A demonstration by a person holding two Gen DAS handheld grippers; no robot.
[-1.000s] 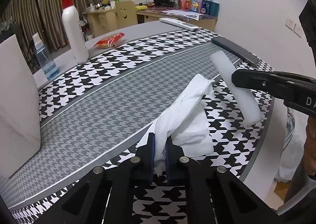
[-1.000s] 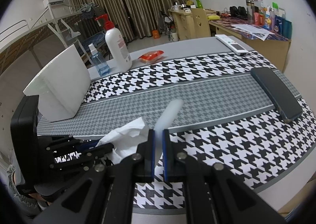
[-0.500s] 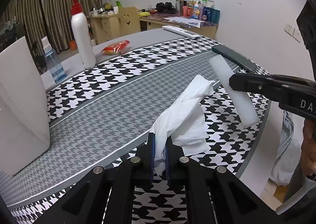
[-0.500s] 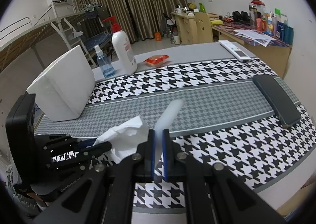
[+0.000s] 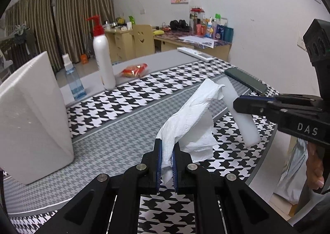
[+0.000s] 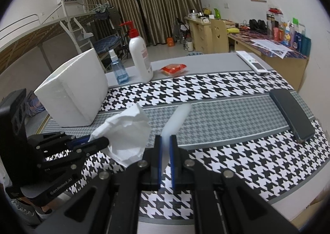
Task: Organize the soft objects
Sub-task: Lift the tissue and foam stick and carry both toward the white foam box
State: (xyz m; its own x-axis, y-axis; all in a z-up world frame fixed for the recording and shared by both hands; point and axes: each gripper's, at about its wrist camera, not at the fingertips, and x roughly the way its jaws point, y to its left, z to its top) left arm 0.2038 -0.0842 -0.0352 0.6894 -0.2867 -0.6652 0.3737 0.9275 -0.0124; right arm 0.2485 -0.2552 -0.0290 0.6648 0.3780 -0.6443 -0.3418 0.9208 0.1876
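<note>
My left gripper (image 5: pixel 166 147) is shut on a crumpled white tissue (image 5: pixel 190 116) and holds it above the houndstooth tablecloth (image 5: pixel 115 128). The tissue also shows in the right wrist view (image 6: pixel 127 132), where the left gripper (image 6: pixel 99 141) is at the lower left. My right gripper (image 6: pixel 165 141) is shut on a white foam strip (image 6: pixel 176 122) that sticks up and forward. In the left wrist view the right gripper (image 5: pixel 239 104) holds the foam strip (image 5: pixel 241 114) just right of the tissue. A white bin (image 5: pixel 31 118) stands at the left, open side up (image 6: pixel 76 91).
A pump bottle (image 5: pixel 102 56), a small blue spray bottle (image 5: pixel 73 78) and a red snack packet (image 5: pixel 134 70) stand at the table's far side. A dark flat case (image 6: pixel 290 114) and a white remote (image 6: pixel 250 62) lie at the right. A cluttered desk (image 5: pixel 196 38) stands beyond.
Both grippers have risen with their loads; the tissue now hangs off the table. The left view has swung so the white bin looms closer at the left.
</note>
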